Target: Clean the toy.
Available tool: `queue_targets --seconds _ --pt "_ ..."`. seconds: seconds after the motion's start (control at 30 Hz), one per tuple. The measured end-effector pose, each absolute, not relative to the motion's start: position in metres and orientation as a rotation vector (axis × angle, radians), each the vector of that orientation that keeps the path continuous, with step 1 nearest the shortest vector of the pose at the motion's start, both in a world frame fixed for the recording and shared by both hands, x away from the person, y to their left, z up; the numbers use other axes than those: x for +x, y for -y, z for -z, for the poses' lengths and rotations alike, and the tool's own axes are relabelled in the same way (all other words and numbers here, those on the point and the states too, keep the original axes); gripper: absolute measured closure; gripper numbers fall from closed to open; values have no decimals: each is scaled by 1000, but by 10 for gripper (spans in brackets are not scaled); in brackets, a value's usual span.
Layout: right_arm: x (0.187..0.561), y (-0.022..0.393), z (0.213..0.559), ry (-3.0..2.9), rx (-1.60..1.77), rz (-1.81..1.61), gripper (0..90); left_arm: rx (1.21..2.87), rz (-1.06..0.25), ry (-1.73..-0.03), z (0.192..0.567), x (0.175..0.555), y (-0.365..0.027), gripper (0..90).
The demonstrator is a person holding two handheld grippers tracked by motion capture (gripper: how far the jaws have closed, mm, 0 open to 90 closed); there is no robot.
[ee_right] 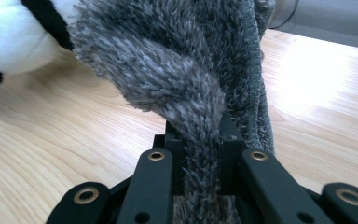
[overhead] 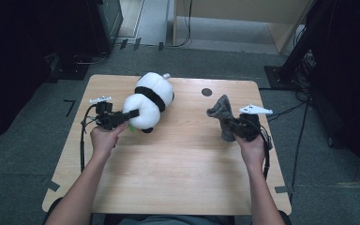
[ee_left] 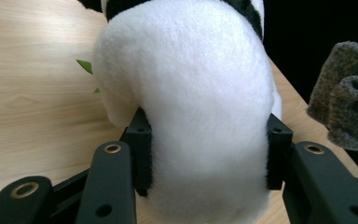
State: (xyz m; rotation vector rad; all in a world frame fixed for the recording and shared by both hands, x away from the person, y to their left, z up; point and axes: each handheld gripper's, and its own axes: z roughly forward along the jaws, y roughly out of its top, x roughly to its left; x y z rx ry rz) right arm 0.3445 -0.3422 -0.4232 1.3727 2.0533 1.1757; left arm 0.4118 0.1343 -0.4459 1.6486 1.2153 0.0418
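I have the left gripper (overhead: 130,114) clamped across the soft white-and-black plush panda (overhead: 149,102), pinning its white belly so it lies steady on the pale wooden table (overhead: 178,178). My right gripper (overhead: 236,127) pinches the fuzzy grey cloth (overhead: 222,115) by one fold, bunched upright, well apart from the toy, likely ready for wiping it.

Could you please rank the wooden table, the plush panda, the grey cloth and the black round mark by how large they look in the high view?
1. wooden table
2. plush panda
3. grey cloth, partly hidden by the right claw
4. black round mark
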Motion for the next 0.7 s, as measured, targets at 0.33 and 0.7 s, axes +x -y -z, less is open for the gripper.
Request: queue_targets --seconds 0.33,0.7 --pt "347 365 434 -2026 1433 -1136 807 1629 -91 -1280 452 420 -165 522" --pt "370 372 470 -2064 1525 -1053 800 1609 -96 -1327 467 431 -188 519"
